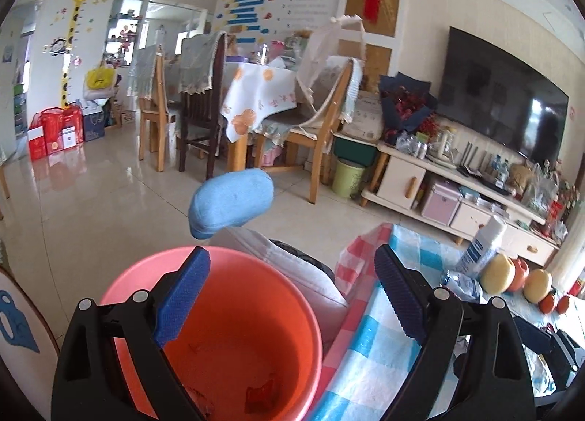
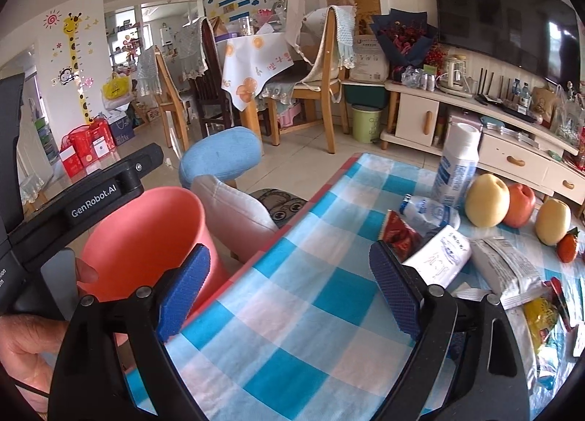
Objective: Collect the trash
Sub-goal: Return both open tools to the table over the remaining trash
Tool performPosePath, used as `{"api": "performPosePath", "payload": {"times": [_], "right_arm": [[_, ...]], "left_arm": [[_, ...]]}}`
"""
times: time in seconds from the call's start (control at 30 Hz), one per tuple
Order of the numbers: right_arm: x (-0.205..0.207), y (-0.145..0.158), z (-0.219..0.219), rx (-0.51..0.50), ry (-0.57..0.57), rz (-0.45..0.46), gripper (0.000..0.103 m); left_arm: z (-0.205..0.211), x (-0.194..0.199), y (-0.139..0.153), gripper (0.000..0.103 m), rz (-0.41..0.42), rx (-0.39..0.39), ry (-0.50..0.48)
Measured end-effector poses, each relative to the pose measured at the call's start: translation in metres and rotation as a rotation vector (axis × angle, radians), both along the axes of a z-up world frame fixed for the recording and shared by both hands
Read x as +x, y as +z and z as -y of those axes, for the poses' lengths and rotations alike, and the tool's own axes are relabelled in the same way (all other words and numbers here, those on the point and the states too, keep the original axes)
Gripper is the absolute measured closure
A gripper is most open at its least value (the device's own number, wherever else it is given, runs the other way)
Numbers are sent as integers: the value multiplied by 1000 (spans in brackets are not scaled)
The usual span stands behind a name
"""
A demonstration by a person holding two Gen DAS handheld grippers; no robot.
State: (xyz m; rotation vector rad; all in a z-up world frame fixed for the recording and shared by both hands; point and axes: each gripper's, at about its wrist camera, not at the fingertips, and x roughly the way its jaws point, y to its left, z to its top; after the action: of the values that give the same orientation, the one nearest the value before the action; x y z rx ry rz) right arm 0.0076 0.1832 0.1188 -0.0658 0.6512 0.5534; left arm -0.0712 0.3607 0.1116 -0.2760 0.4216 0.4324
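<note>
An orange-pink plastic bin (image 1: 234,329) sits by the table's left edge; scraps lie in its bottom. My left gripper (image 1: 289,296) hangs open and empty over its rim. The bin also shows in the right wrist view (image 2: 146,238), with the left gripper's body above it. My right gripper (image 2: 289,289) is open and empty over the checked tablecloth (image 2: 292,311). Trash lies at the right: a red wrapper (image 2: 400,234), a crushed bottle (image 2: 431,212), a white paper tube (image 2: 440,258), a silver packet (image 2: 508,271) and a yellow wrapper (image 2: 541,318).
An upright white bottle (image 2: 459,165), two pears (image 2: 488,200), an apple (image 2: 521,205) and a strawberry (image 2: 568,247) stand on the table. A blue-backed chair with a white cushion (image 2: 234,209) is beside the bin. A TV cabinet (image 2: 512,150) and dining chairs are beyond.
</note>
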Motion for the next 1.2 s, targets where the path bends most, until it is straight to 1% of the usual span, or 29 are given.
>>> {"api": "performPosePath", "payload": {"times": [0.2,0.4,0.47,0.57,0.67,0.7,0.77,0.83,0.93,1.2], "right_arm": [[-3,-4,29,-16,-36,5,13],[-7,-7,59,-40,-73,16,12],[-8,-7,69,-45,-88,16,12],[-10,-6,82,-48,-106,21,10],[-15,-2,95,-70,-124,54,9],[-17,-1,100,-78,-130,64,8],[-21,-1,112,-86,-139,77,8],[-24,-3,126,-83,-163,85,8],[-22,-5,149,-50,-193,61,7],[-15,-2,197,-17,-269,51,7]], "left_arm": [[16,10,-1,12,-41,-27,-82],[34,21,-5,12,-99,-46,-114],[39,24,-6,12,-105,-51,-129],[51,27,-9,12,-114,-15,-144],[64,36,-14,12,-156,42,-138],[68,39,-18,12,-172,45,-152],[74,43,-21,12,-184,44,-177],[81,46,-21,12,-190,59,-196],[93,50,-22,12,-200,90,-225],[121,63,-33,12,-226,80,-328]]}}
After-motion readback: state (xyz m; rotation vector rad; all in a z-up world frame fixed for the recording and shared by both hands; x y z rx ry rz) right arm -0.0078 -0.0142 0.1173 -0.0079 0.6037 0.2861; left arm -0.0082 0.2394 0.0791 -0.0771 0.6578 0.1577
